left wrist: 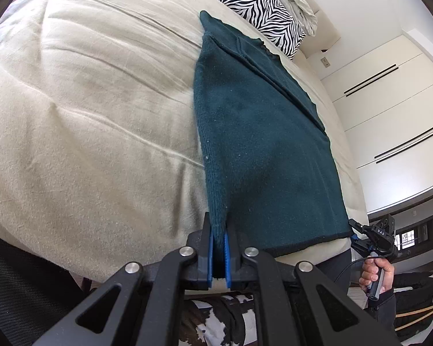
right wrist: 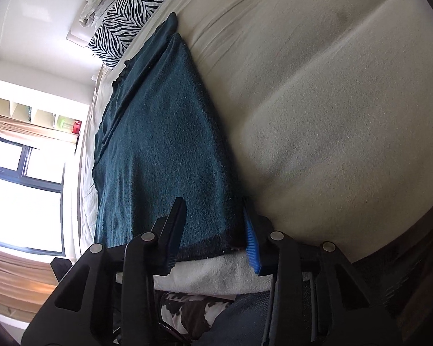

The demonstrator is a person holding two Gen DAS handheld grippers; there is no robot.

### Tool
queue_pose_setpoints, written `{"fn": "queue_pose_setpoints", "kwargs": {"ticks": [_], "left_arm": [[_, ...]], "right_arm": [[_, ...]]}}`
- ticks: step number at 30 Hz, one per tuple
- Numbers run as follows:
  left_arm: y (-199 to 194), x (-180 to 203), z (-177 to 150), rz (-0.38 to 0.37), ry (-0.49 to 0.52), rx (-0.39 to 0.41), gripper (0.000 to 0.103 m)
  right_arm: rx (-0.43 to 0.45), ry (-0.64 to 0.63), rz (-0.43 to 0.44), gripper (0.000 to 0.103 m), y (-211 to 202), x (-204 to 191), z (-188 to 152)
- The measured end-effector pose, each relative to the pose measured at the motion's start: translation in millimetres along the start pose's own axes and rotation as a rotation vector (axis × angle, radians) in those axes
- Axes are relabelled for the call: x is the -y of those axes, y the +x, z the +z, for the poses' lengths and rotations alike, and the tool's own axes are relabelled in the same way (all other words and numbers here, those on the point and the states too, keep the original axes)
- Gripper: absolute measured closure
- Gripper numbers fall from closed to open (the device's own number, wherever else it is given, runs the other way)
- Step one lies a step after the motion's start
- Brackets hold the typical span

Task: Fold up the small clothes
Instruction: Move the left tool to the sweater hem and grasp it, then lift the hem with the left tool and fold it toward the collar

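Teal knit garment (left wrist: pixel 262 132) lies folded lengthwise along the bed (left wrist: pixel 86 109) edge, hem at the near edge, left gripper (left wrist: pixel 219 255) clenched on its near-left hem corner, right gripper (right wrist: pixel 213 230) spread wide astride the near-right corner, zebra pillow (left wrist: pixel 259 11) at the far end.

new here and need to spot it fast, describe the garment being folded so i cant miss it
Start at the big beige bed with a zebra-print pillow at its far end. Lying flat along the bed is a dark teal knit garment. It is the only dark item on the pale cover.
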State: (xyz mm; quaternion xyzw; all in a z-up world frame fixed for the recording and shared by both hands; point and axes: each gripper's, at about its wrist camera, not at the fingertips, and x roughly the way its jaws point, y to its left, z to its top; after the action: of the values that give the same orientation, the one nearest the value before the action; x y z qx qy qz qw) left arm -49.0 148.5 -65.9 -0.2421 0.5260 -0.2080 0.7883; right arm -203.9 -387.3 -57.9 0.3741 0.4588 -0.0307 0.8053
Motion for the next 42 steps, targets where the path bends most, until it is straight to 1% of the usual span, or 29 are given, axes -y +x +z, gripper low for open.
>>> {"fn": "queue_pose_setpoints", "kwargs": {"ticks": [1, 3, 5, 7, 9, 13, 16, 20, 24, 27, 28, 34, 38, 42], "left_arm": [[-2, 1, 1, -0.002, 0.001, 0.006, 0.097], [-2, 2, 2, 0.002, 0.005, 0.008, 0.097], [2, -1, 0, 0.005, -0.003, 0.001, 0.097], [6, -4, -3, 0.002, -0.020, -0.005, 0.097], [6, -6, -5, -0.008, -0.032, -0.002, 0.097], [0, -7, -2, -0.051, -0.056, 0.013, 0.097], [-5, -8, 2, -0.090, -0.081, 0.026, 0.097], [-14, -7, 8, -0.169, -0.125, 0.054, 0.097], [-24, -6, 19, -0.246, -0.170, 0.097, 0.097], [-30, -5, 30, -0.282, -0.192, 0.132, 0.097], [-30, -5, 35, -0.293, -0.201, 0.141, 0.097], [-33, -5, 58, -0.330, -0.229, 0.180, 0.097], [-36, -6, 74, -0.360, -0.252, 0.194, 0.097], [-35, -2, 93, -0.383, -0.259, 0.209, 0.097]], "right_arm": [[0.004, -0.002, 0.002, 0.071, 0, 0, -1], [0.001, -0.006, -0.003, 0.076, 2, -1, -2], [-0.004, -0.011, -0.009, 0.087, 4, -1, -4], [-0.011, -0.021, -0.023, 0.095, 6, -3, -5], [-0.006, -0.038, -0.037, 0.096, 6, -7, -9], [0.020, -0.072, -0.065, 0.098, 1, -17, -14], [0.028, -0.105, -0.051, 0.098, -5, -30, -16], [0.036, -0.122, 0.001, 0.098, -12, -49, -14], [0.071, -0.108, 0.086, 0.098, -21, -64, -6], [0.123, -0.099, 0.150, 0.098, -31, -74, 6], [0.140, -0.101, 0.157, 0.098, -34, -78, 10], [0.191, -0.130, 0.172, 0.098, -42, -105, 38], [0.207, -0.142, 0.182, 0.098, -41, -121, 56], [0.227, -0.156, 0.189, 0.098, -33, -137, 81]]}}
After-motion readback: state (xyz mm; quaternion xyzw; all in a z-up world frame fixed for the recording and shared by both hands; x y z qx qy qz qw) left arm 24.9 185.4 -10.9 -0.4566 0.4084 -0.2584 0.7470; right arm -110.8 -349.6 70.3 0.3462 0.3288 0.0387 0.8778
